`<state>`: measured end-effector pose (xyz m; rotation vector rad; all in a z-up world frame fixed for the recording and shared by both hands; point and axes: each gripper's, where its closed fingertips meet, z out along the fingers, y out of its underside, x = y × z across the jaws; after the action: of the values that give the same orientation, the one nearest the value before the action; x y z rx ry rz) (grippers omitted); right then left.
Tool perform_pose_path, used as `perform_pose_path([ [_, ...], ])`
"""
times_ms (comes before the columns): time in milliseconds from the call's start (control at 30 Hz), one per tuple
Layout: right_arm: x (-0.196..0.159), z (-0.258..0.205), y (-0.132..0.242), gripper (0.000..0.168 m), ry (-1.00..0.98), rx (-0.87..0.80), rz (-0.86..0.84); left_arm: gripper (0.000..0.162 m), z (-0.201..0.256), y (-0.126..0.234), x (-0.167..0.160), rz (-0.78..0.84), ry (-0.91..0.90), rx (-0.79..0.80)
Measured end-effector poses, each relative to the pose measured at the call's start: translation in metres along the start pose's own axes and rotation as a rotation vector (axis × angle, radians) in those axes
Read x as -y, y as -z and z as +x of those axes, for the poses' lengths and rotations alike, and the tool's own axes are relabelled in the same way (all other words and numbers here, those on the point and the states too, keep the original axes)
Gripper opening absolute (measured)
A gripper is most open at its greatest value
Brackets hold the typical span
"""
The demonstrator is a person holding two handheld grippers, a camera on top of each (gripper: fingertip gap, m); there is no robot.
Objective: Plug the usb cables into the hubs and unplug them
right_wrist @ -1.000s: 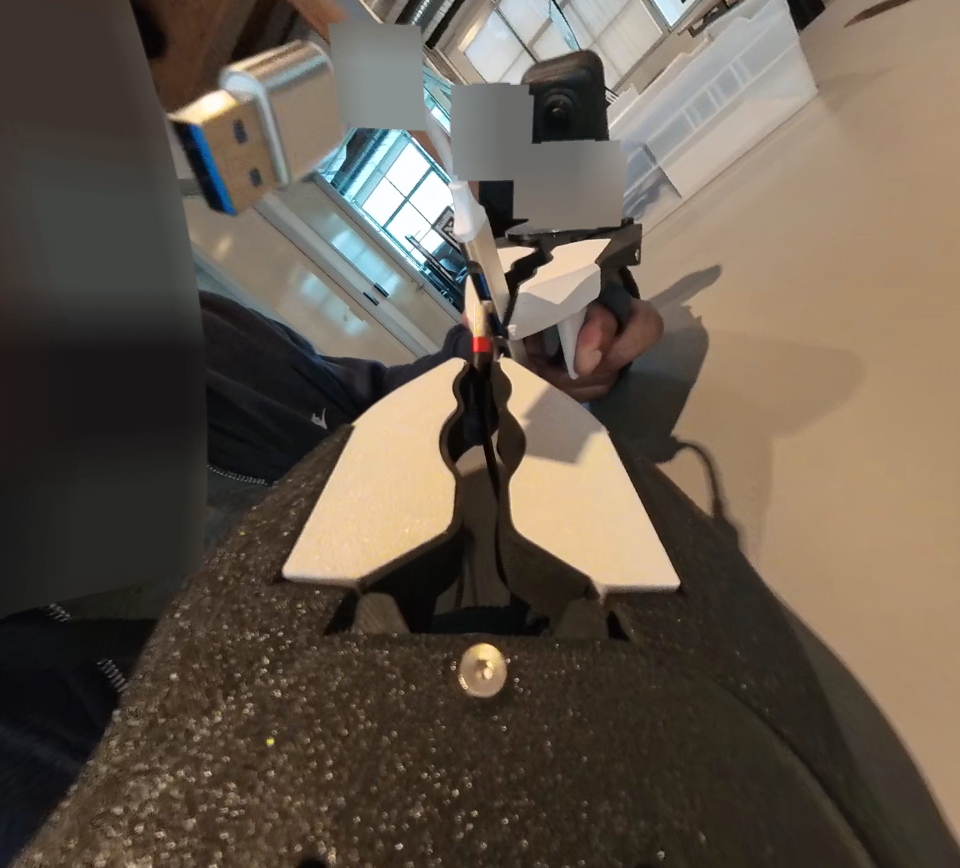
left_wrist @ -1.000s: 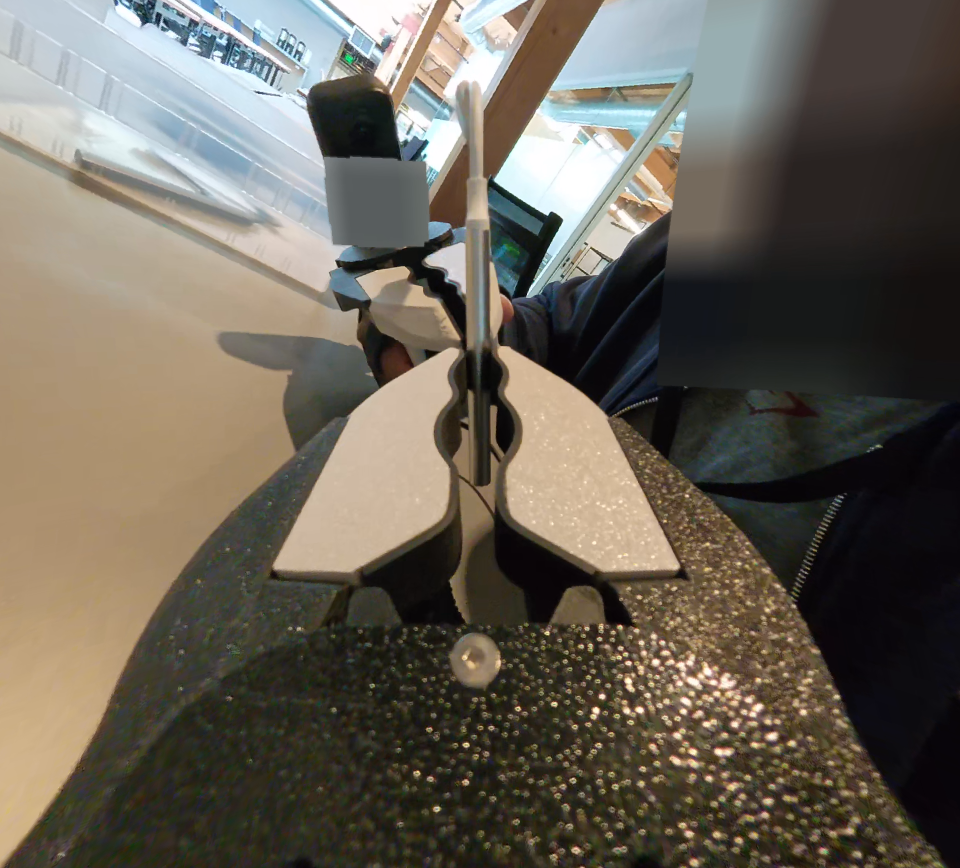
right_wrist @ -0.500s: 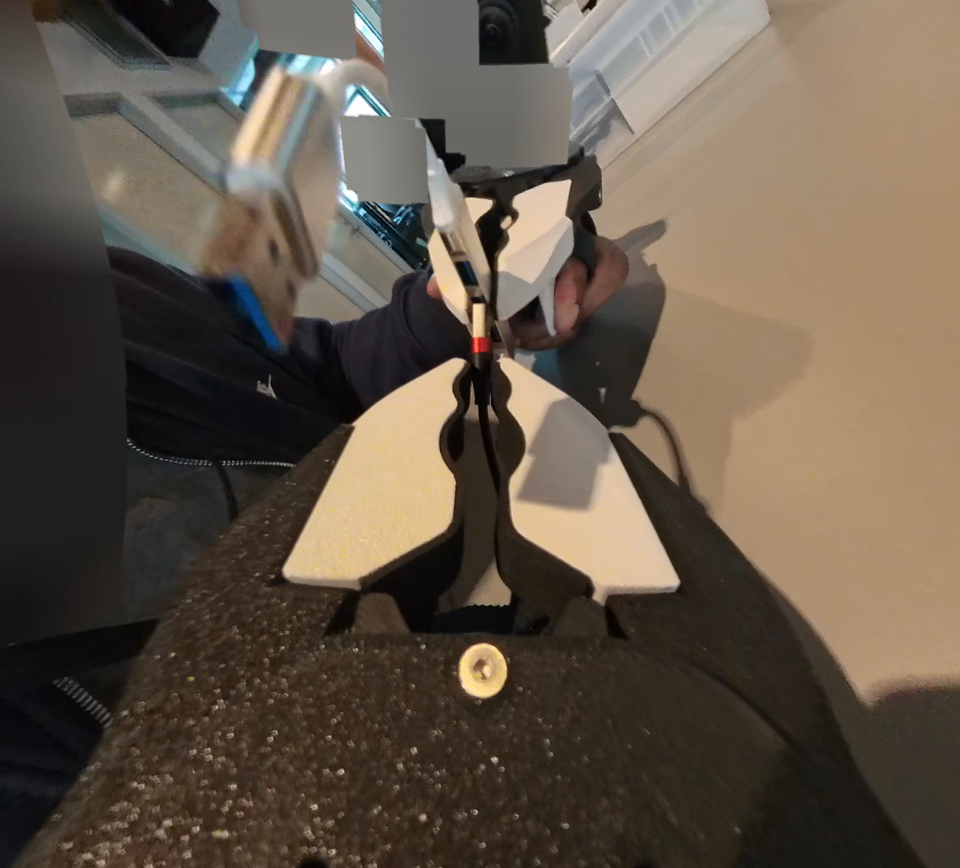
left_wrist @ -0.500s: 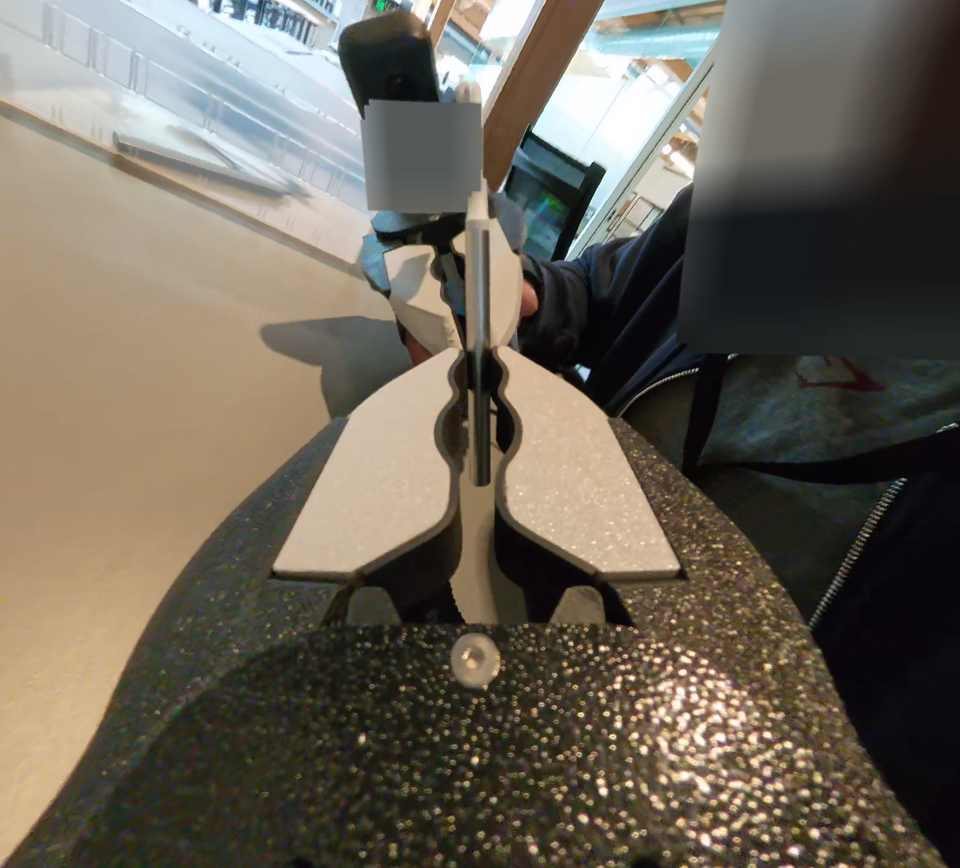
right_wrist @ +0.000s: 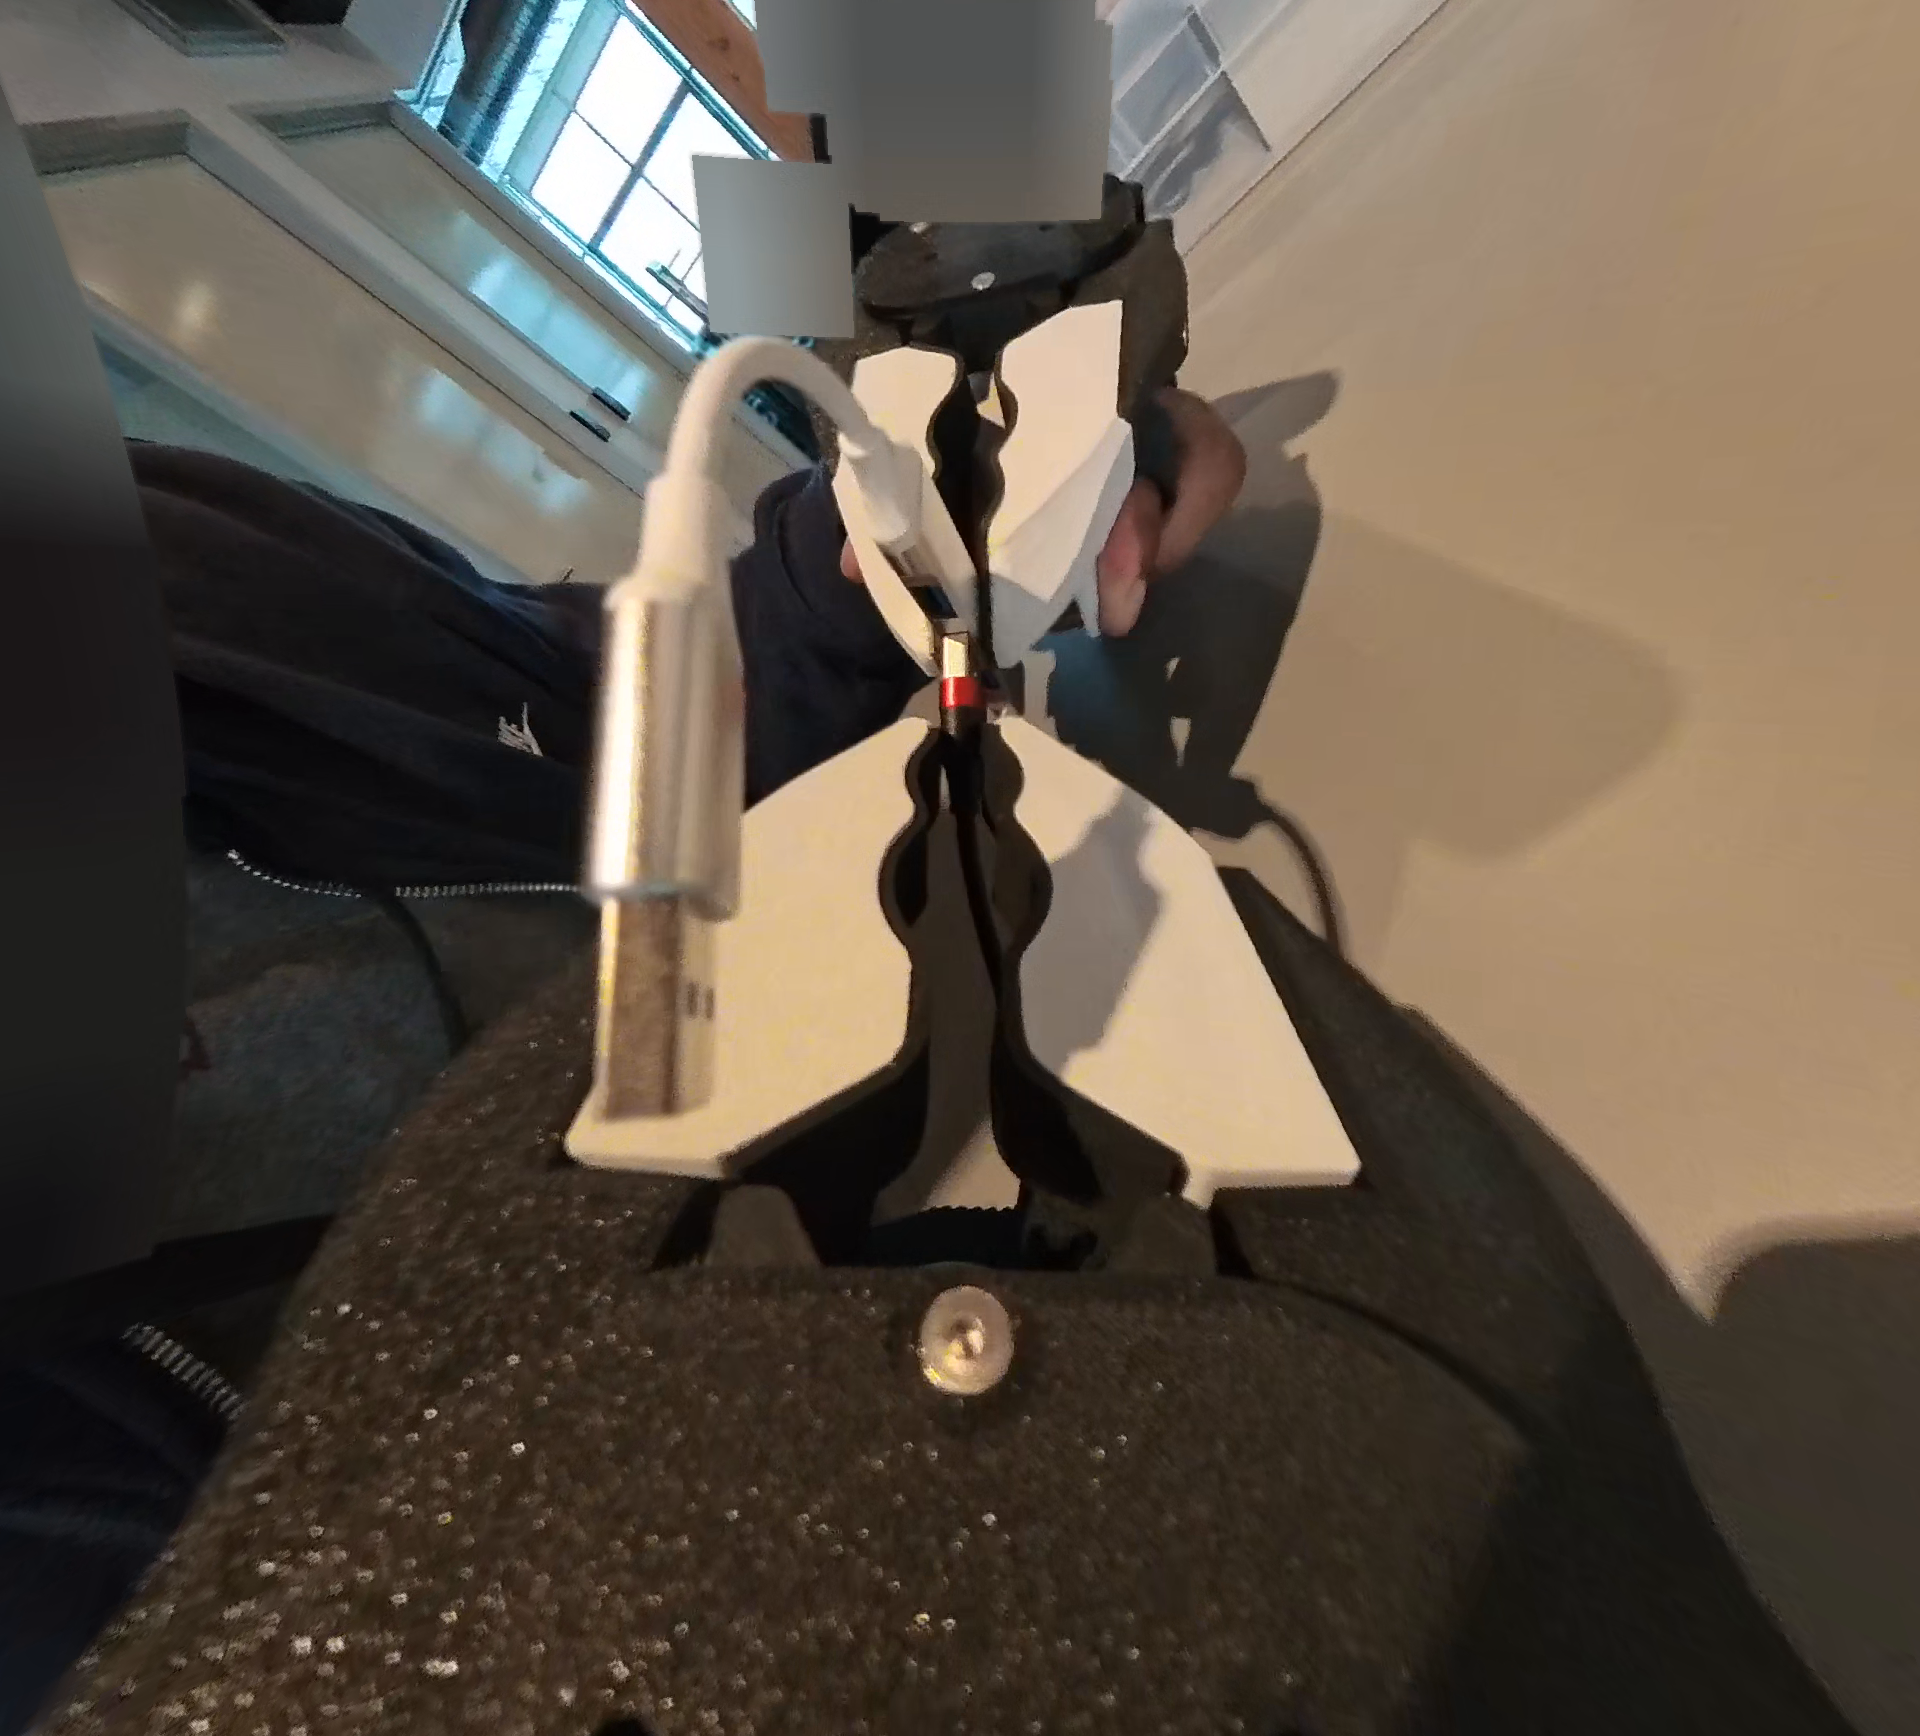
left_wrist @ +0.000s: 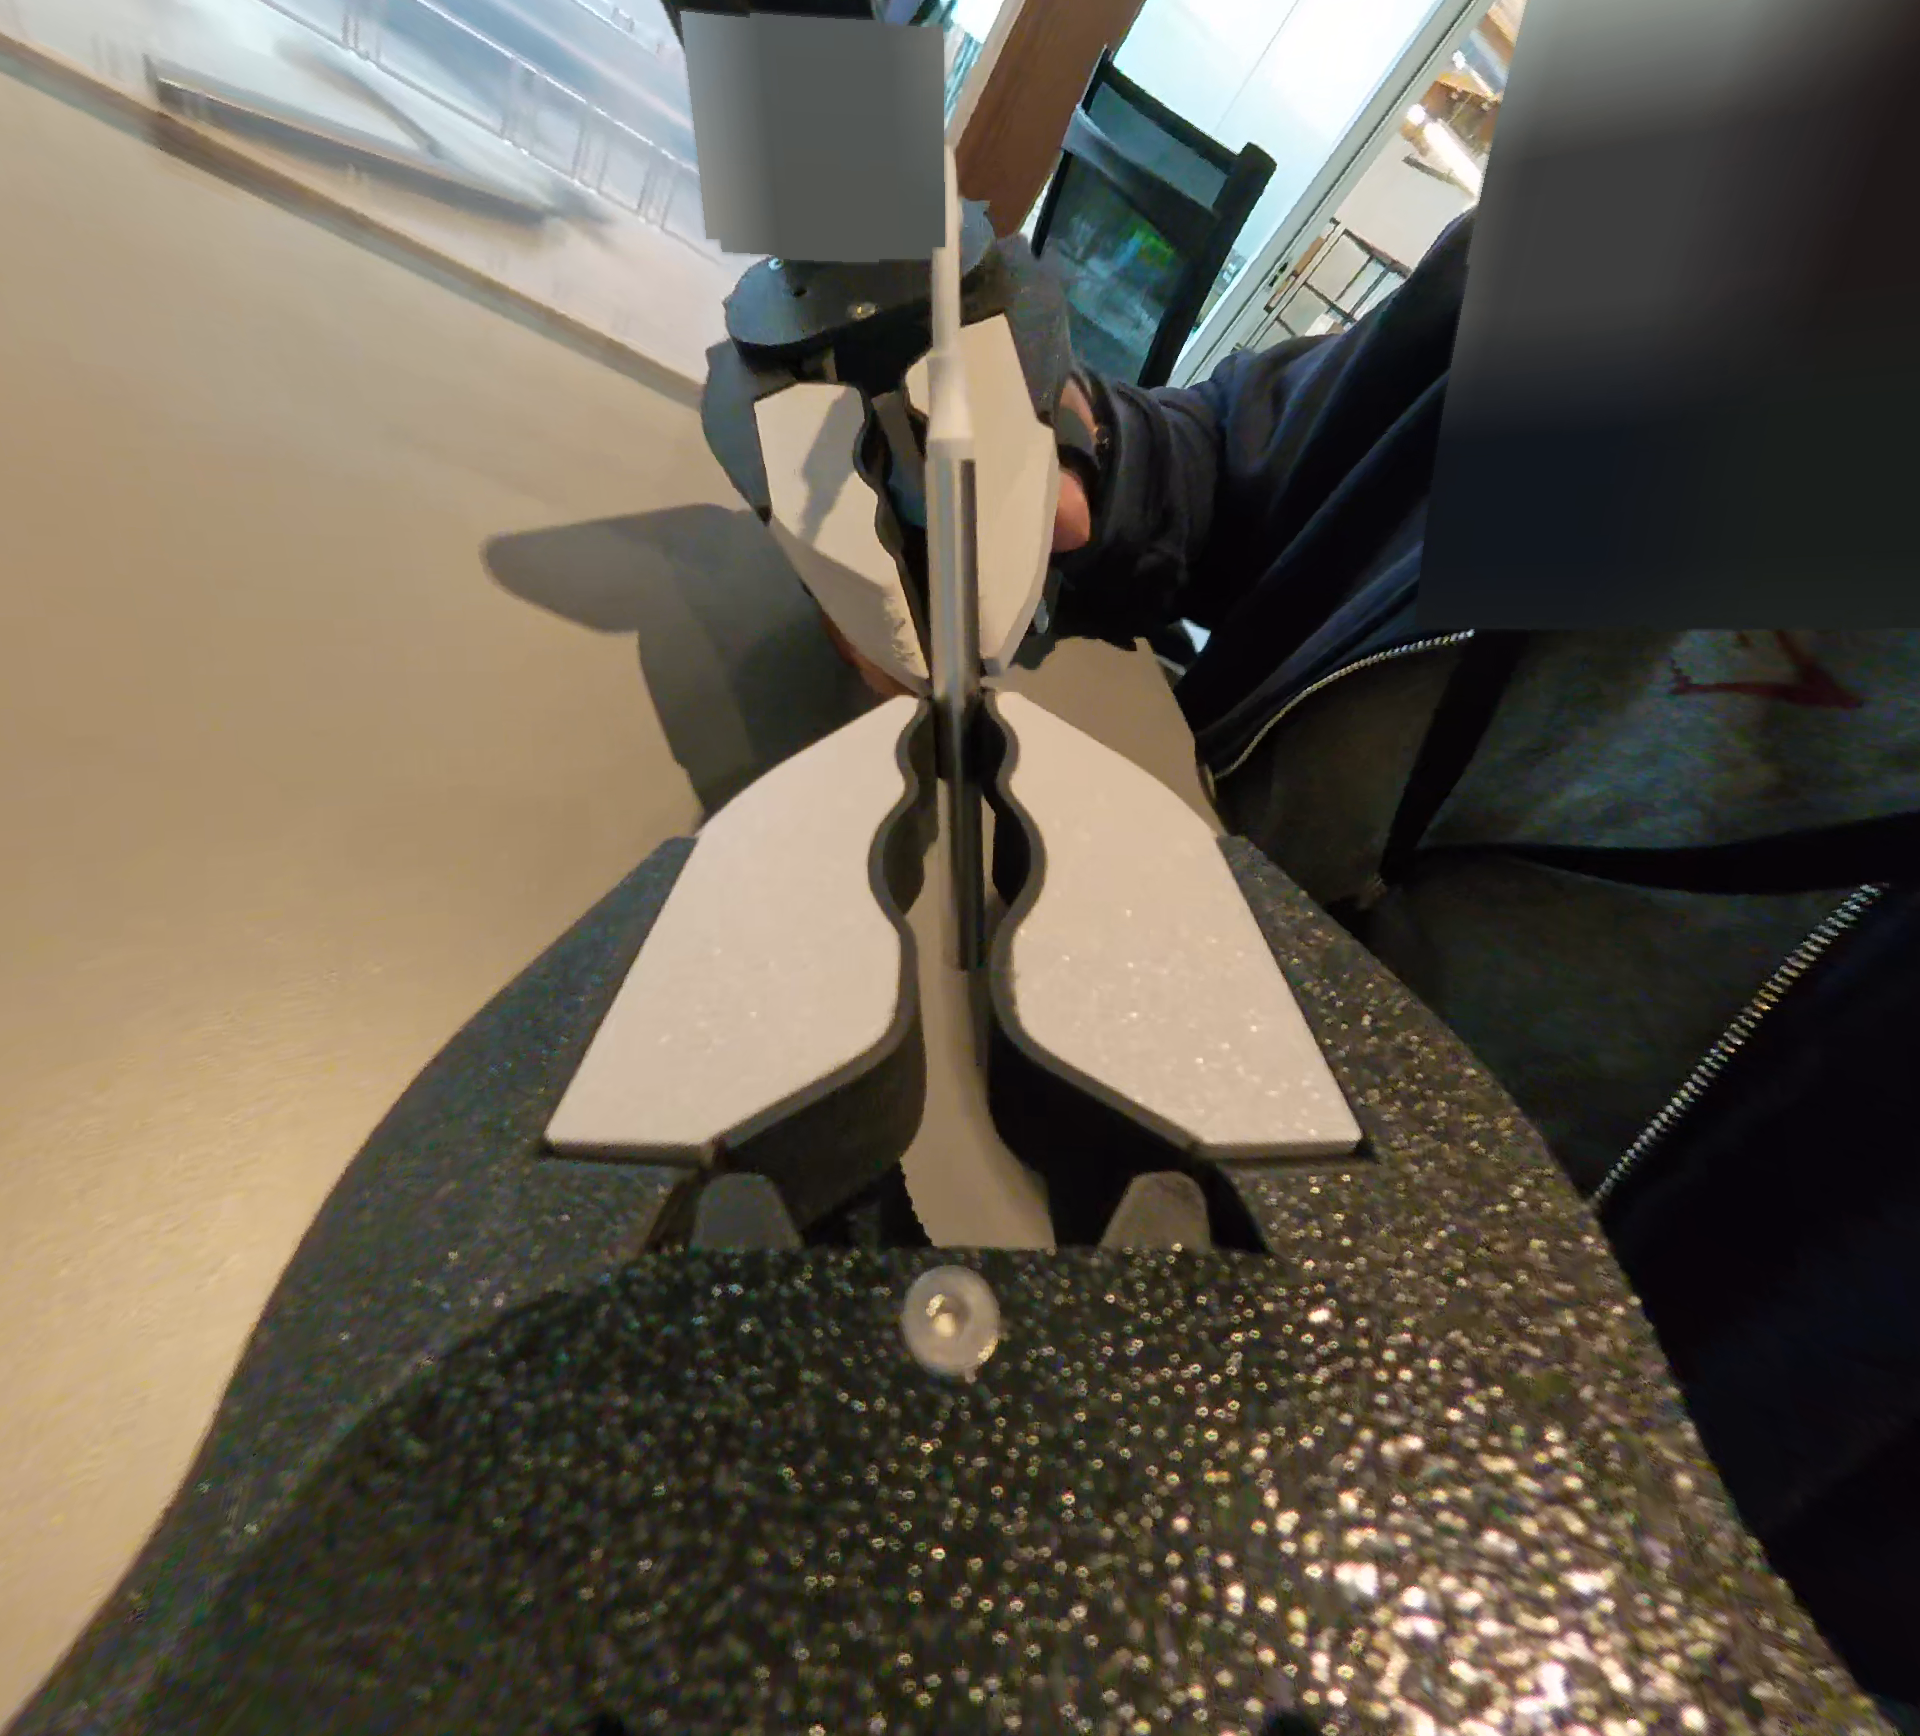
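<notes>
The beige desk spreads out beneath both of your tools, and your dark-sleeved arms reach in over it. Your left tool is clenched on the hub, a thin white and grey slab held edge-on between its fingers and standing out past the tips toward the other tool. From the right wrist view, the hub sits in the left tool, and its short white lead curls up and over to a silver plug that hangs free, close to the camera, in front of your right tool's finger. Your right tool is clamped on a black cable that runs back between its fingers. The cable's connector, metal with a red band, pokes out past the tips and meets the end of the hub; you cannot tell whether it is seated in a port.
</notes>
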<state>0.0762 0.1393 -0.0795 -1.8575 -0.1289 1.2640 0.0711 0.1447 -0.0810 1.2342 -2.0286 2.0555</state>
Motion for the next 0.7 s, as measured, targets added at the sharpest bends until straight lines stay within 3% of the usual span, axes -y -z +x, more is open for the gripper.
perform_pose_path([
  [267,-0.007,0.004,-0.003,0.007,-0.023,0.007,-0.035,0.007,-0.002,-0.002,-0.013,-0.103,-0.045,0.037],
  [700,-0.001,0.007,0.003,0.008,0.015,-0.028,-0.019,0.007,-0.006,-0.006,-0.009,-0.047,0.032,0.018],
])
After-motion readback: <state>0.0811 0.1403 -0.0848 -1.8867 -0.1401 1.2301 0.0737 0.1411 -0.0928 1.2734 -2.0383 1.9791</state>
